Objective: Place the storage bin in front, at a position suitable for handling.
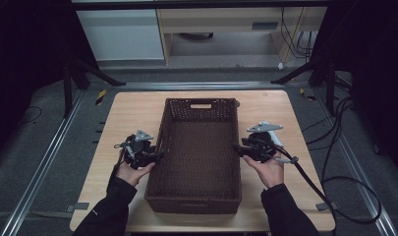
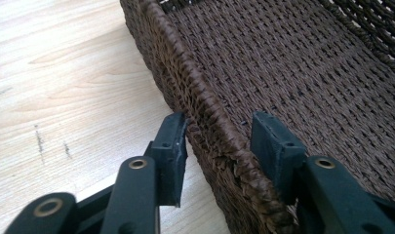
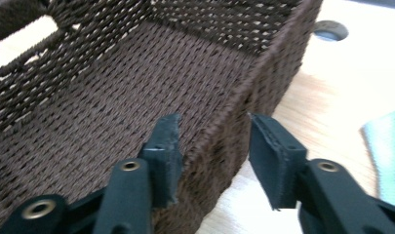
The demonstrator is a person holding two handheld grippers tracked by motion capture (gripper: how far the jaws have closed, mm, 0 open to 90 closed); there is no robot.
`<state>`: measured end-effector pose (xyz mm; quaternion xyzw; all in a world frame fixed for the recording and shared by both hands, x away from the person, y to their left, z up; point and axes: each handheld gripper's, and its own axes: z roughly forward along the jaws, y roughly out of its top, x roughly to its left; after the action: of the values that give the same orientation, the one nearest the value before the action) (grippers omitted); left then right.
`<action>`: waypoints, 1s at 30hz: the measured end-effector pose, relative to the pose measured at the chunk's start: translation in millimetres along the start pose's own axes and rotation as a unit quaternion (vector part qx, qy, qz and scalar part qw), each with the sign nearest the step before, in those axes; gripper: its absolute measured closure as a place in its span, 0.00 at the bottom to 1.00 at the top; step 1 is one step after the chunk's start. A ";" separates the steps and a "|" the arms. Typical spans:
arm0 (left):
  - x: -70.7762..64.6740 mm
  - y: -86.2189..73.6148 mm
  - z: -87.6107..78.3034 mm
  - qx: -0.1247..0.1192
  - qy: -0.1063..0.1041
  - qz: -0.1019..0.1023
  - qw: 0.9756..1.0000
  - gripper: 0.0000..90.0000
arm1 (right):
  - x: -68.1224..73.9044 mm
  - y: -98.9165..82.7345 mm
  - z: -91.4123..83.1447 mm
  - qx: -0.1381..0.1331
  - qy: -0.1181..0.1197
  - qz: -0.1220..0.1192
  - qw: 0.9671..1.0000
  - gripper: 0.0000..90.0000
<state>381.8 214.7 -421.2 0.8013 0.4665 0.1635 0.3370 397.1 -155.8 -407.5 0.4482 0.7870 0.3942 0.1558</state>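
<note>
A pale wooden desk (image 1: 132, 118) carries a long, dark-brown woven basket (image 1: 200, 147) at its middle, one short end toward the person. The left gripper (image 1: 155, 156) straddles the basket's left rim — one finger outside the wall, one inside (image 2: 270, 141), neither clearly pressing, a gap showing on the inner side. The right gripper (image 1: 239, 148) straddles the right wall likewise, its fingers (image 3: 166, 146) partly spread with space around the weave.

Empty brown wicker basket (image 1: 199, 147), upright, mid-table (image 1: 132, 113)
</note>
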 end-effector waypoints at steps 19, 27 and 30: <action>4.1 1.9 3.8 -0.001 0.021 -0.010 1.000 0.68 | 4.9 13.7 13.4 -0.027 -0.024 -0.014 0.999 0.62; 6.1 4.0 7.2 -0.007 0.021 -0.018 1.000 0.71 | 13.5 6.4 9.2 -0.006 -0.017 -0.027 0.999 0.65; 6.5 4.8 7.5 -0.007 0.024 -0.014 1.000 0.71 | 13.1 4.4 13.1 -0.006 -0.032 -0.029 0.999 0.68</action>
<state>392.5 215.8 -423.6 0.7881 0.4846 0.1814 0.3333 400.4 -137.4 -411.2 0.4369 0.7920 0.3793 0.1949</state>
